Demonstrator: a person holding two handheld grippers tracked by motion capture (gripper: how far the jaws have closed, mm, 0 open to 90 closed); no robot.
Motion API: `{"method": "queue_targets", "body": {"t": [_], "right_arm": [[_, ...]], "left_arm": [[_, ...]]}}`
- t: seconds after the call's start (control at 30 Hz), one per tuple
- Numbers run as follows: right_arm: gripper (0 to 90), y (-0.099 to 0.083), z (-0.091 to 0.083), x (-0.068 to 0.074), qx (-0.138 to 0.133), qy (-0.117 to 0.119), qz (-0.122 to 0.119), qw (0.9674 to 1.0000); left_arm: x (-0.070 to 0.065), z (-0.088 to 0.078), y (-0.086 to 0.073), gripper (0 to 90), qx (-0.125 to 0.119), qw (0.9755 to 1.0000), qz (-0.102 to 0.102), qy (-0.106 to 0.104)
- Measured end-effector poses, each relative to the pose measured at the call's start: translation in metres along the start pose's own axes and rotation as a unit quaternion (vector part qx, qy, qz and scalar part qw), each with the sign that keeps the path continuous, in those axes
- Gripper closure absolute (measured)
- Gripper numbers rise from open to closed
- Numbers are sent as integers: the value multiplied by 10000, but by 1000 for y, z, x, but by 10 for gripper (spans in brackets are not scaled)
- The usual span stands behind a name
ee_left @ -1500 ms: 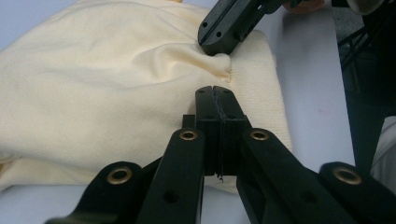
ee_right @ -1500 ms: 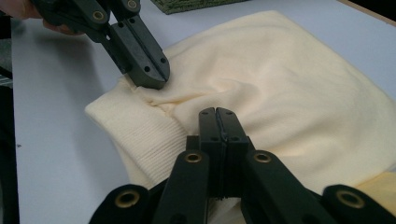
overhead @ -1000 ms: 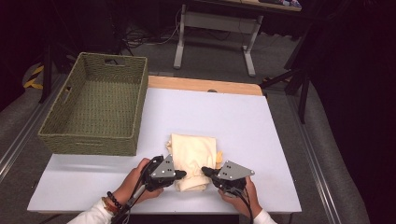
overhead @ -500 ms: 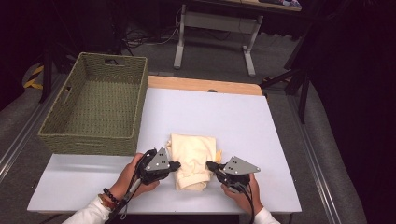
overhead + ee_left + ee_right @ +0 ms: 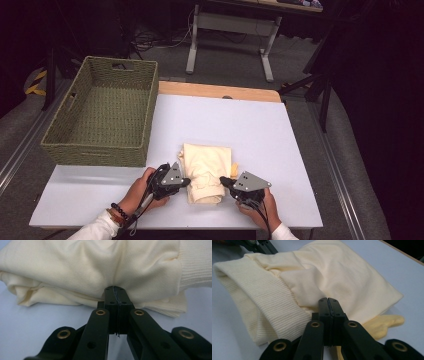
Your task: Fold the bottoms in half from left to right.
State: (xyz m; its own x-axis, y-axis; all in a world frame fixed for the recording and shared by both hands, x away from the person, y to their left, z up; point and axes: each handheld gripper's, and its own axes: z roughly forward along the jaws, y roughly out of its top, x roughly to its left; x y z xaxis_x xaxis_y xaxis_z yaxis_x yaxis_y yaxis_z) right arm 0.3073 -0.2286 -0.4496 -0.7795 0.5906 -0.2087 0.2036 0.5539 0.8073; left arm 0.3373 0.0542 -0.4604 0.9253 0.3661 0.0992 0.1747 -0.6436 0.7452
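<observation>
A folded cream garment (image 5: 207,167) lies near the front edge of the white table (image 5: 225,120). Its ribbed cuff end (image 5: 262,305) faces the person. A yellow piece (image 5: 384,323) sticks out from under its right side. My left gripper (image 5: 188,182) is at the garment's left side, jaws shut together, and its tip (image 5: 116,290) touches the folded cloth (image 5: 100,270). My right gripper (image 5: 222,180) is at the garment's right side, also shut, with its tip (image 5: 328,300) against the fabric (image 5: 342,272). I see no cloth between either pair of jaws.
A woven green basket (image 5: 95,152) stands open on the table's left, its inside bare. A wooden strip (image 5: 220,92) runs along the far edge. Beyond the table are a desk frame (image 5: 230,30) and dark floor.
Both grippers have drawn slightly apart at the garment's near end. The garment lies as before.
</observation>
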Motion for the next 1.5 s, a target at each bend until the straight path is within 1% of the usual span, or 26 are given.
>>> {"method": "queue_targets", "body": {"t": [0.03,0.13,0.17,0.2,0.27,0.37,0.43,0.47,0.53,0.6,0.77,0.83,1.0,1.03,1.07,1.1,1.23,1.3,1.37,1.5], "right_arm": [[871,1,-1,-2,-42,-27,16,10000],[860,2,-6,-6,-168,-37,137,9998],[859,2,-8,-8,-193,-77,145,9997],[857,2,-9,-8,-214,-92,160,9996],[847,2,-12,-10,-259,-111,192,9994],[834,4,-15,-11,-332,-146,191,9992],[822,5,-17,-12,-386,-162,181,9990],[816,6,-18,-12,-422,-182,172,9988],[807,6,-21,-14,-516,-225,190,9982],[794,7,-24,-15,-607,-264,197,9976],[751,7,-27,-18,-664,-271,201,9972],[723,7,-29,-19,-680,-311,213,9970],[644,6,-33,-23,-778,-419,276,9957],[644,6,-33,-23,-778,-419,276,9957],[631,6,-34,-24,-789,-443,288,9955],[617,5,-36,-26,-814,-487,343,9949],[551,3,-39,-28,-849,-527,375,9943],[522,2,-40,-29,-865,-567,399,9938],[489,1,-40,-30,-883,-589,407,9935],[417,-1,-41,-31,-876,-673,435,9929]], "left_arm": [[0,0,0,870,0,10000,0,0],[2,-9,3,861,-119,9999,-14,93],[2,-9,3,858,-119,9999,-14,93],[2,-12,5,856,-201,9997,-30,120],[3,-17,6,851,-271,9994,12,210],[3,-24,7,842,-380,9989,20,281],[4,-27,8,837,-399,9985,87,371],[4,-29,7,833,-442,9983,44,372],[5,-32,7,829,-527,9978,26,401],[5,-35,6,820,-570,9973,41,462],[6,-44,5,801,-664,9963,59,546],[5,-48,4,791,-676,9957,122,628],[7,-58,2,759,-813,9942,137,693],[7,-58,2,752,-813,9942,137,693],[8,-60,1,752,-848,9936,156,728],[8,-65,1,736,-887,9930,150,767],[9,-72,-2,699,-988,9915,111,835],[9,-74,-5,677,-1001,9911,86,879],[8,-76,-6,643,-971,9909,115,927],[9,-79,-10,577,-1061,9889,27,1037]]}}
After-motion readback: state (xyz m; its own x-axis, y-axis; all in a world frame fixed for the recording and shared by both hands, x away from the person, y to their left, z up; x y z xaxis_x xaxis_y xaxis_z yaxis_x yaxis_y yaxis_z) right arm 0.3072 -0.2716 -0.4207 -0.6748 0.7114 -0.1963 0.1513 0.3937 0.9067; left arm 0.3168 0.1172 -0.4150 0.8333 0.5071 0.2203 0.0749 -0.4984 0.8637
